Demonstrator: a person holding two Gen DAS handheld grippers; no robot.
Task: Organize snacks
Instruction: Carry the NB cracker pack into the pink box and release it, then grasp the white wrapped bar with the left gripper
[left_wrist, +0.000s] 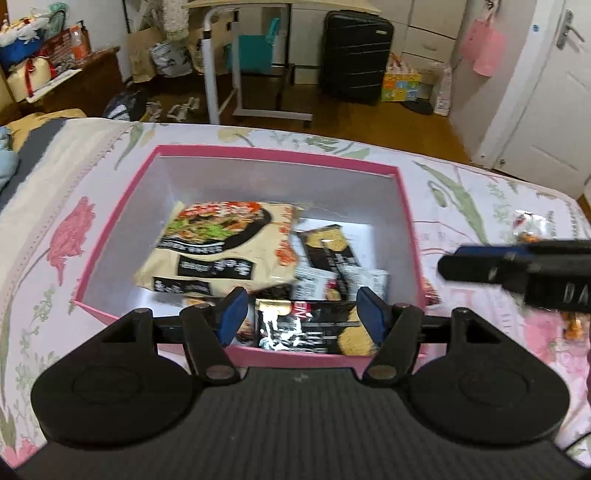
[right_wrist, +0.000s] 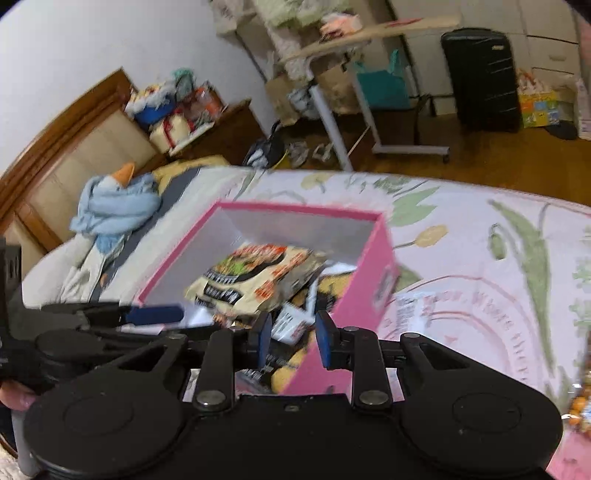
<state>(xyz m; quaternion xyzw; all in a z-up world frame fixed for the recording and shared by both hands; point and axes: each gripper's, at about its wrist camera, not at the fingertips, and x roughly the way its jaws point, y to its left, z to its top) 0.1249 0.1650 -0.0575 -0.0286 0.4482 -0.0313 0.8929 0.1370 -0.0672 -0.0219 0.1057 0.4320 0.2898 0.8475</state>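
A pink box (left_wrist: 404, 221) sits on the floral bedspread. Inside lie a cream noodle packet (left_wrist: 218, 247) and several dark biscuit packets (left_wrist: 327, 254). My left gripper (left_wrist: 301, 314) is open and empty over the box's near wall. My right gripper (right_wrist: 291, 341) is open and empty above the box's near right corner (right_wrist: 369, 280); the noodle packet (right_wrist: 251, 277) lies ahead of it. The right gripper shows side-on in the left wrist view (left_wrist: 517, 266). The left gripper shows at the left of the right wrist view (right_wrist: 155, 315).
Small orange-wrapped snacks (left_wrist: 532, 230) lie on the bedspread right of the box, and also show in the right wrist view (right_wrist: 580, 410). A blue cloth bundle (right_wrist: 114, 206) lies by the headboard. A rolling table (left_wrist: 243, 59) and black suitcase (left_wrist: 354, 55) stand on the floor beyond the bed.
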